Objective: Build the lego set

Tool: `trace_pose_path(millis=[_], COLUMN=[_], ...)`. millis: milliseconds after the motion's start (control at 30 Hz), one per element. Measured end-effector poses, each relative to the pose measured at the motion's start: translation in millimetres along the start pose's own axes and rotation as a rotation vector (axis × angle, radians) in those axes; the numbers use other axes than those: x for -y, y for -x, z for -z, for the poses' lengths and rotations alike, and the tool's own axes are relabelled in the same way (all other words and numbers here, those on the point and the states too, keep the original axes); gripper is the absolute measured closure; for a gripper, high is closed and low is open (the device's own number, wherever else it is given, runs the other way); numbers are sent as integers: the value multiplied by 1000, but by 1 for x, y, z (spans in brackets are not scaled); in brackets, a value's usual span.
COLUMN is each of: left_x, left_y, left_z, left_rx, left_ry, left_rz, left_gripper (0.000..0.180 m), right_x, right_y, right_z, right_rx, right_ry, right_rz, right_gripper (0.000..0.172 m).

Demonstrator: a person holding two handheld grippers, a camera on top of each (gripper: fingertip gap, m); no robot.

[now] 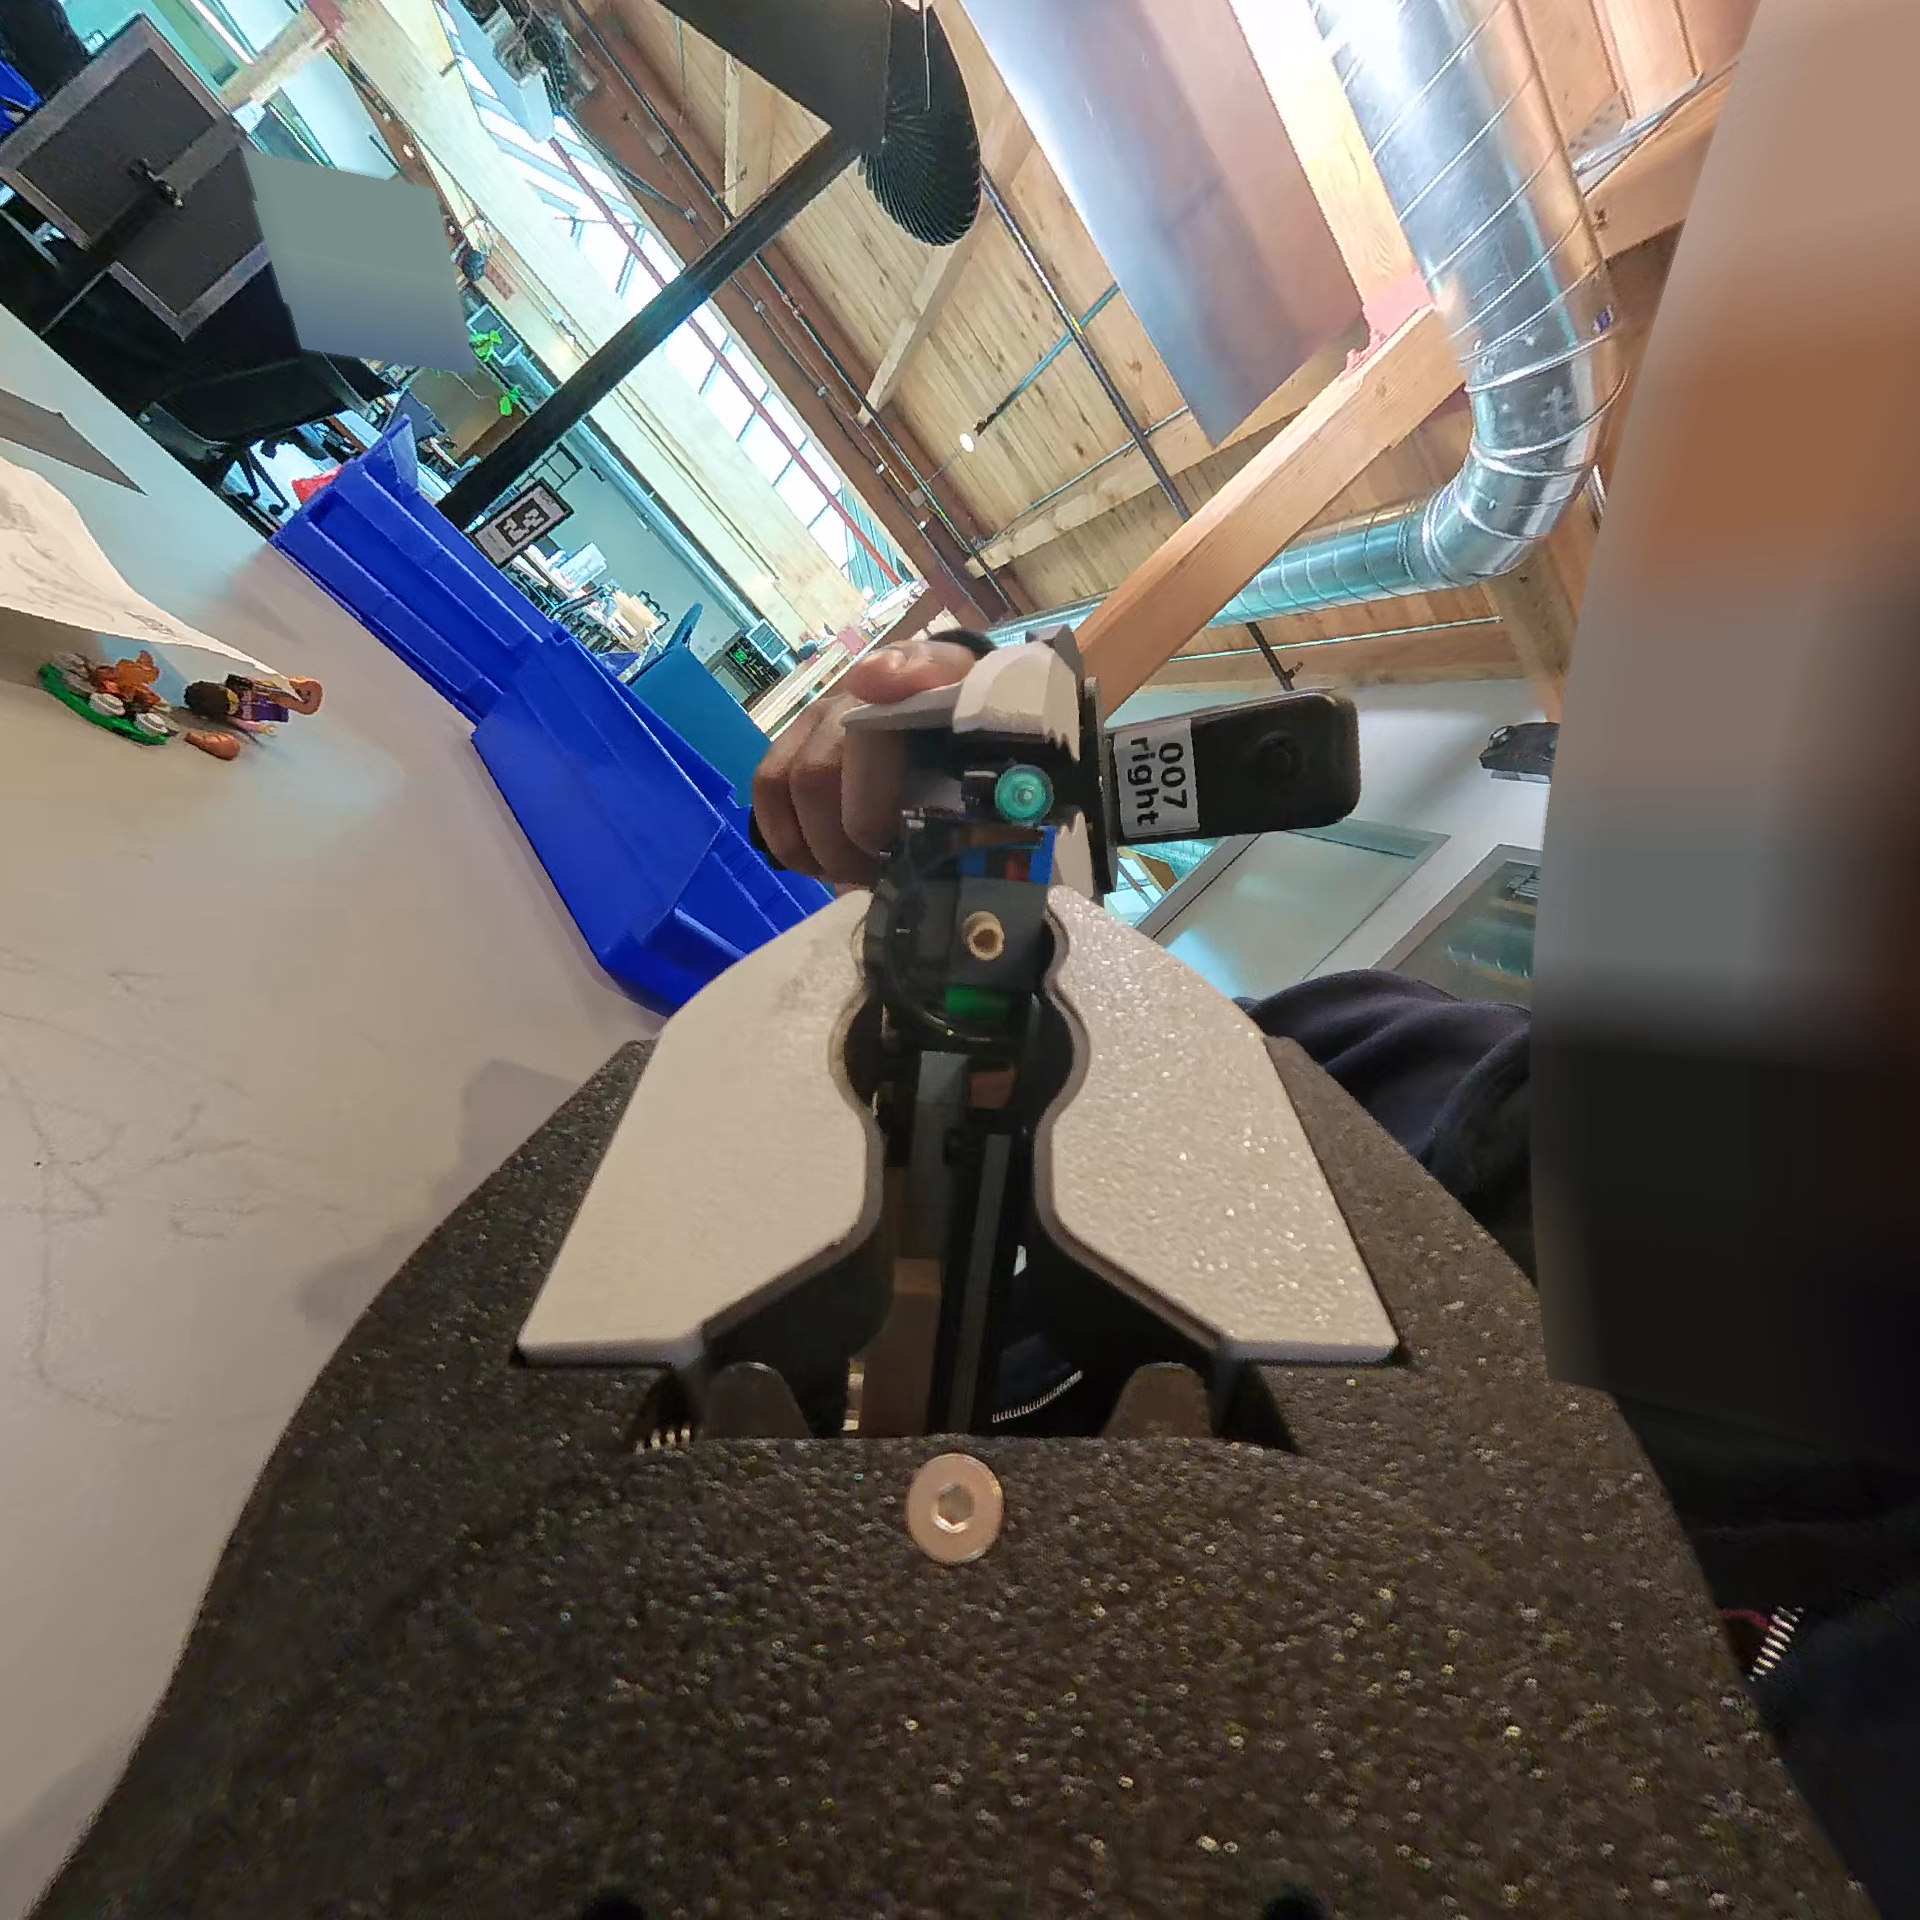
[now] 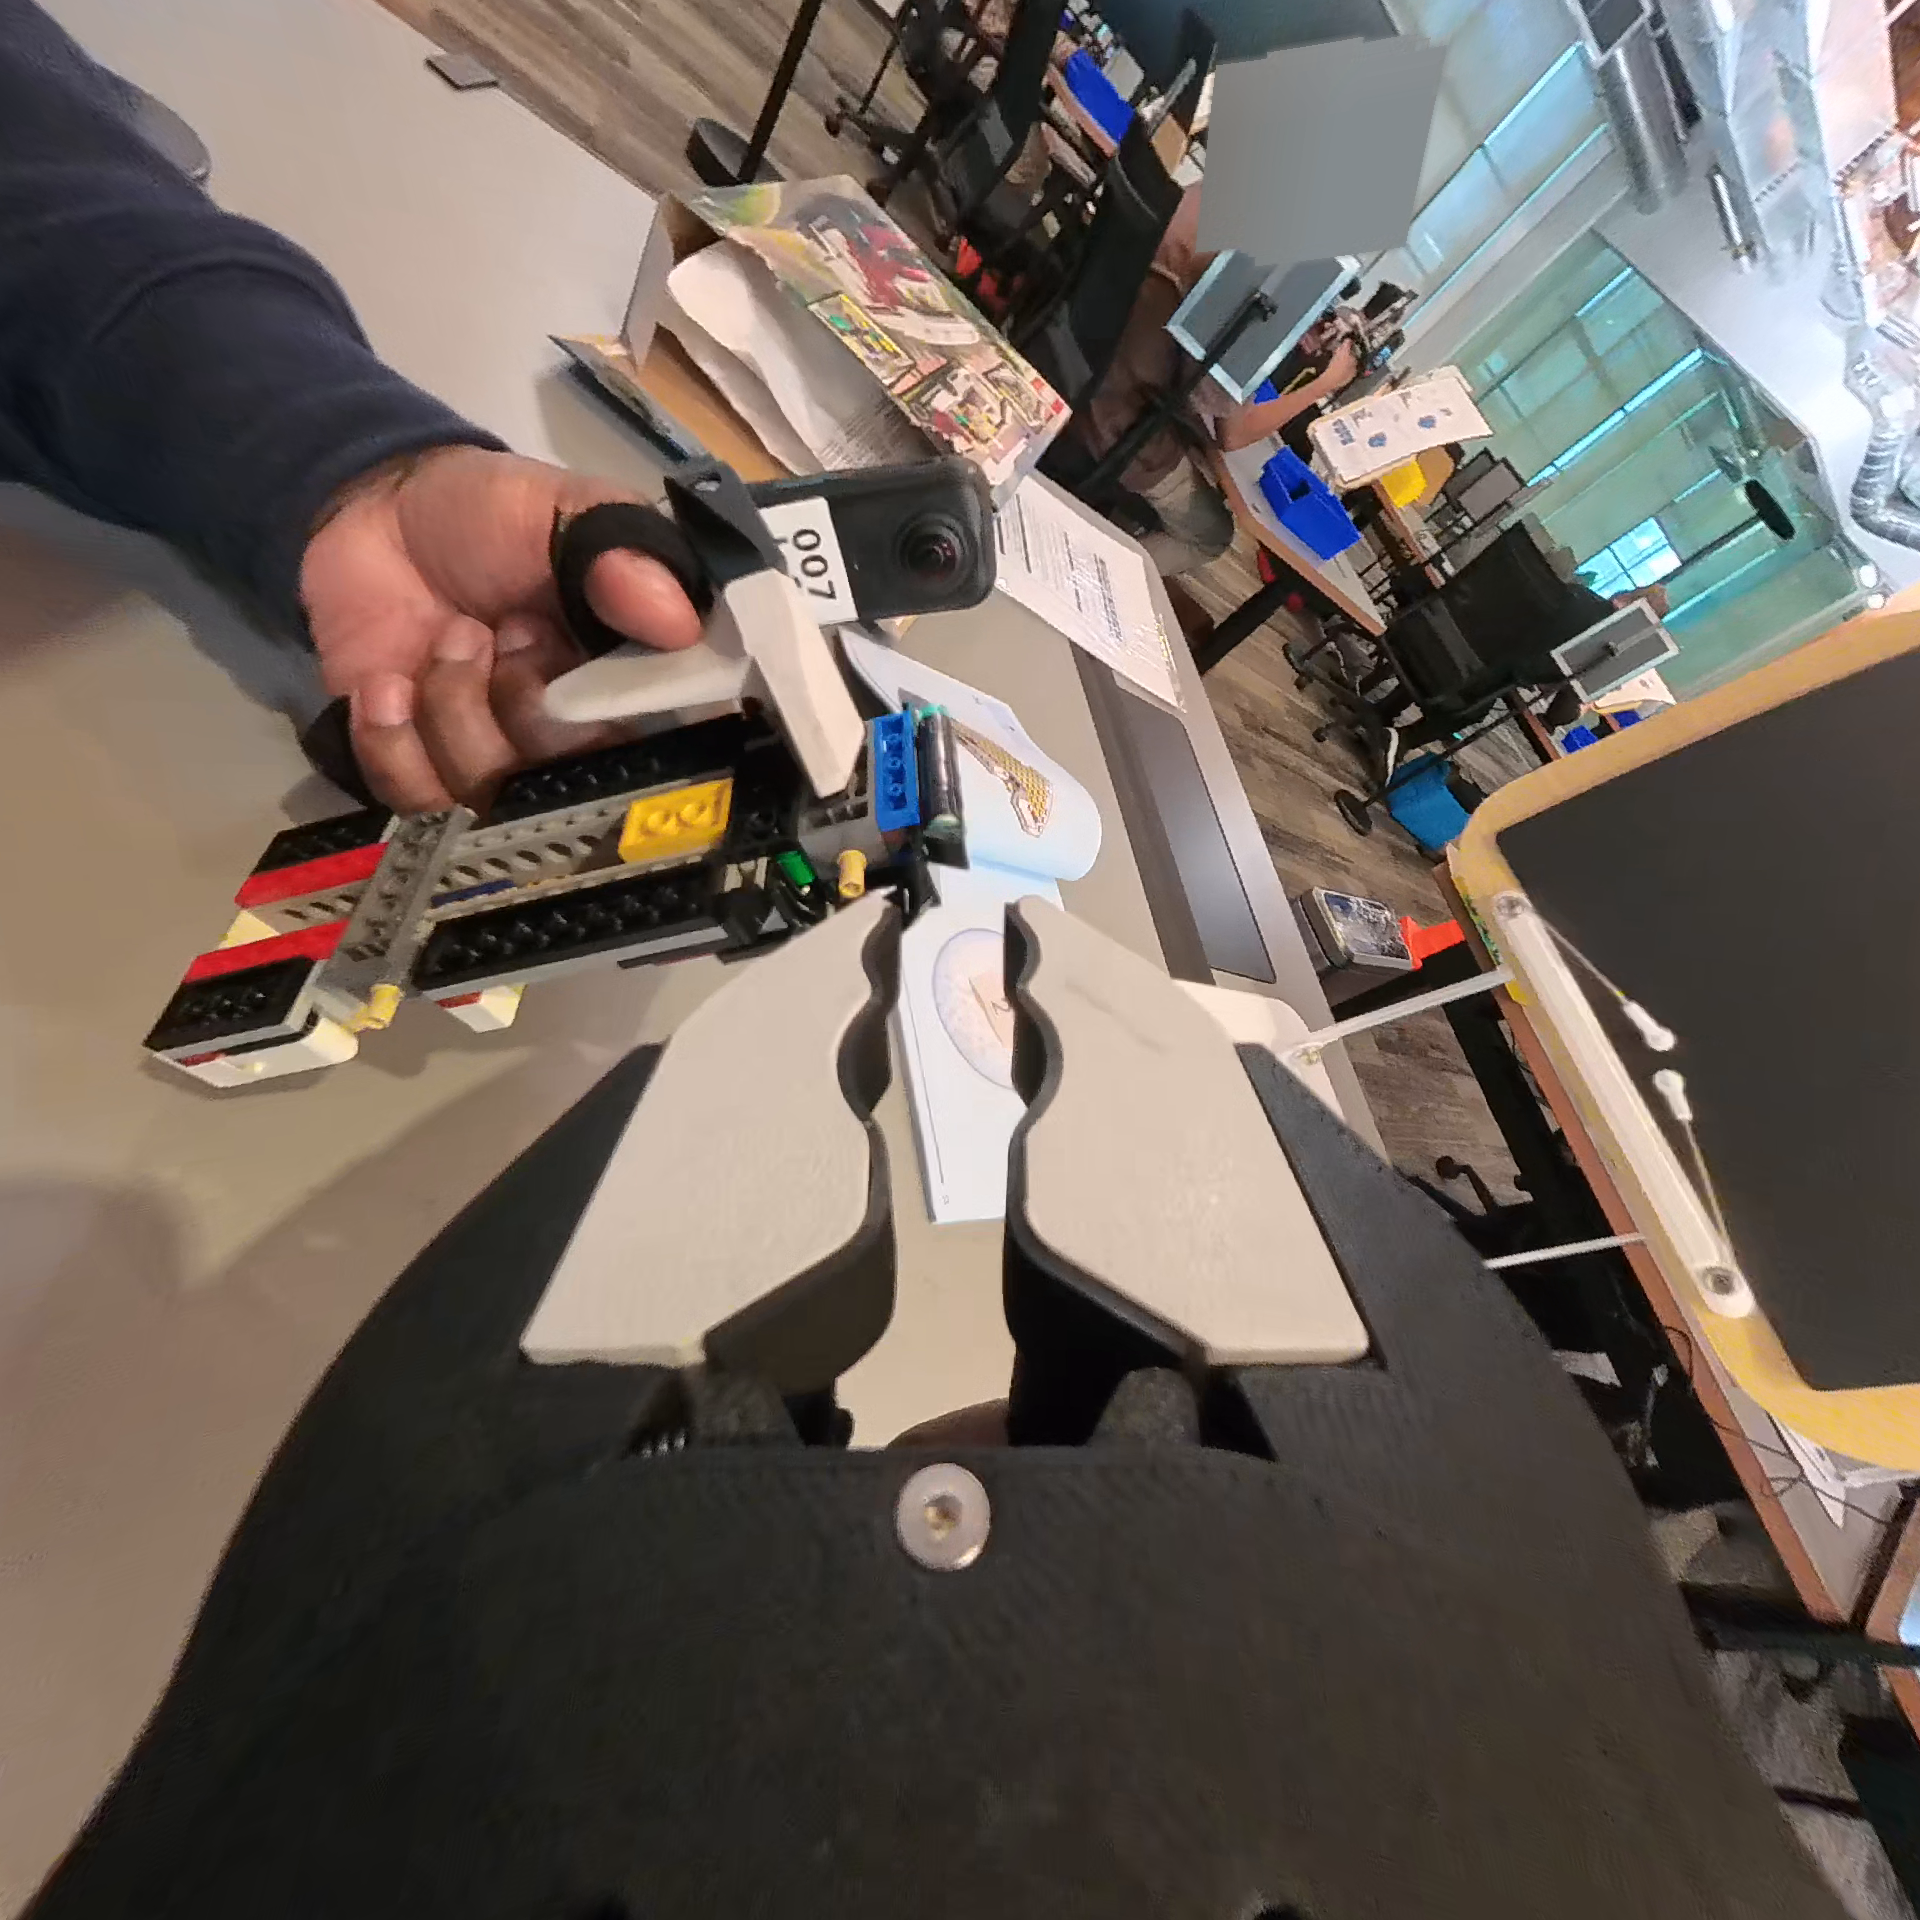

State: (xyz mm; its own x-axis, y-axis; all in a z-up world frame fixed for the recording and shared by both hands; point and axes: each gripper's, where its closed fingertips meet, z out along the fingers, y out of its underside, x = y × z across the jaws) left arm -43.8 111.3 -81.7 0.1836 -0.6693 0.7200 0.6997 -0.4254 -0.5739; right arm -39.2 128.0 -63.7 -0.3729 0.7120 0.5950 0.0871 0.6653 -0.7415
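Clamping the long black-grey-red brick-built model [image 2: 468,894] in the left tongs [image 1: 956,997], right tongs [image 2: 951,925] parted narrow, empty, just beside its front end above the table [image 2: 156,1195].

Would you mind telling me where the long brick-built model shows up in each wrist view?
Left wrist view: the brick model sits centre frame, seen end-on, clamped between the left gripper fingers.
Right wrist view: it stretches across left of centre.
Shared landmark: its small green piece.

Pale grey table [image 2: 260,1195]; on it: open printed booklet [image 2: 966,1029], loose paper sheet [image 2: 1081,582], opened cardboard box [image 2: 831,343] w/ colourful lid; blue bins [image 1: 540,665], small toy figures [image 1: 177,696] at far edge.
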Motion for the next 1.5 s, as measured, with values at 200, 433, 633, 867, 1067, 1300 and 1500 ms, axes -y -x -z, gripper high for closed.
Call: trace_pose_path(millis=[200, 433, 633, 867, 1067, 1300, 1500], left_x=[-1, -12, -9, -15, -23, -22, -20], left_y=[-3, -5, -14, -22, -27, -33, -33], left_z=[-1, -7, -6, -6, -6, -4, -4], left_rx=[-10, 98, 181, 141, 109, 86, 80], left_ry=[3, 131, 171, 207, 243, 234, 221], left_rz=[6, -288, -671, -825, -920, -973, -952], left_gripper=[155, 155, 155, 155, 155, 155, 155], right_x=[-4, 11, 22, 29, 31, 33, 35], right_y=[4, 5, 11, 23, 33, 36, 35], right_z=[-2, 5, 11, 10, 11, 12, 11], right_rx=[0, 65, 89, 145, 184, 199, 192], right_ry=[0, -75, -123, -142, -123, -114, -116], right_rz=[-62, -181, -193, -185, -165, -137, -132], right_gripper=[155, 155, 155, 156, 160, 164, 163])
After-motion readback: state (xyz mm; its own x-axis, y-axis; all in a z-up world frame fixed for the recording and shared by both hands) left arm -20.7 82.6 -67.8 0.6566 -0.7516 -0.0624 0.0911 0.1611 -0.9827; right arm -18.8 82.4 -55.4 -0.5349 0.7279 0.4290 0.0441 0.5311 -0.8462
